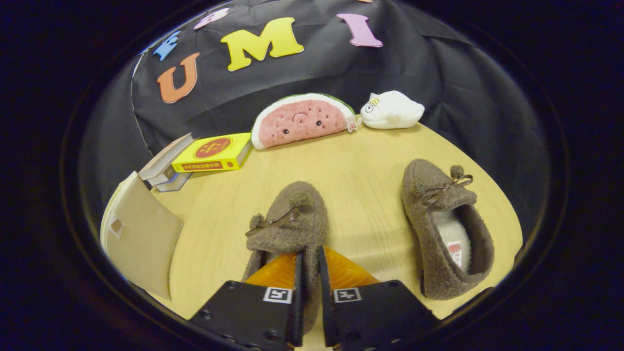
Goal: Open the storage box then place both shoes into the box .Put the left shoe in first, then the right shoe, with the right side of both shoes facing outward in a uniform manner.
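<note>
While the left shoe (287, 222) sits toe-away right ahead of us, we see the gripper (309, 273) closed down to a narrow slit on it: both fingers (273, 287) pinch the fuzzy brown wall of the shoe's heel end, one finger inside the opening and the other outside, with only that strip of fabric between them. We can see a small bow and a pompom on the shoe's top, just beyond the fingertips.

Off to the right, well apart from the held shoe, we have the right shoe (446, 229), same brown fleece, lying on its sole at a slight angle with its white lining and a small tag showing in the opening. It touches nothing but the tabletop.

Both shoes rest on a pale wooden table (360, 170). To the left of the fingers we spot the storage box (139, 234), a beige thing with a broad flat panel tilted towards us; whether that is its lid standing open we cannot tell. Behind it lies a stack of books (168, 168), with a yellow book (214, 152) beside them. At the far edge of the table a watermelon-slice plush (302, 119) leans next to a white plush toy (392, 111), the two nearly touching. Behind all of it hangs the booth's black cloth wall (438, 68).
</note>
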Motion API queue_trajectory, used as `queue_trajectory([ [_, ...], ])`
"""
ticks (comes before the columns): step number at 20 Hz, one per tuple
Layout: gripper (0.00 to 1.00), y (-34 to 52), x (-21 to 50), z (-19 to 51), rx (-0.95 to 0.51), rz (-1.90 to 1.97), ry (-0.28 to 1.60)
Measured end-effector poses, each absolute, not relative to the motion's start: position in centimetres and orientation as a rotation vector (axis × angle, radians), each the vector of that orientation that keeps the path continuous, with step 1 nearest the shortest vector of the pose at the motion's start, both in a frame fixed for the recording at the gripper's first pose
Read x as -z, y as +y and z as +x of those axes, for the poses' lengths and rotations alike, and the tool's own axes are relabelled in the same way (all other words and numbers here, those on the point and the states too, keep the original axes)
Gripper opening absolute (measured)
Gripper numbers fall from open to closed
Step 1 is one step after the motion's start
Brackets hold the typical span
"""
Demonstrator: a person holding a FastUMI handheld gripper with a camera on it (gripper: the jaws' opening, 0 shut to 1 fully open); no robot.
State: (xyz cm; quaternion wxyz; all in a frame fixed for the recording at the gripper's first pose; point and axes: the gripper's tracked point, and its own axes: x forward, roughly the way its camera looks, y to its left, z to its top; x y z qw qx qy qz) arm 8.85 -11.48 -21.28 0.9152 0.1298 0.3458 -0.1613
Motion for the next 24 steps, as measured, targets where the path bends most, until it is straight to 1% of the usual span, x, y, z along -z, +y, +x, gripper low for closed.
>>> queue_trajectory([
  [1,0.09,-11.3,21.3,8.8,0.327,0.274,0.718],
  [3,0.09,-11.7,20.9,8.8,0.334,0.298,0.702],
  [4,0.00,-11.5,21.1,8.6,0.333,0.321,0.702],
  [9,0.00,-9.2,19.4,8.4,0.298,0.455,0.679],
  [13,0.00,-5.9,15.9,8.6,0.242,0.518,0.642],
  [19,0.00,3.0,7.2,10.6,0.109,0.614,0.566],
  [24,0.00,10.9,1.4,13.0,0.063,0.624,0.431],
])
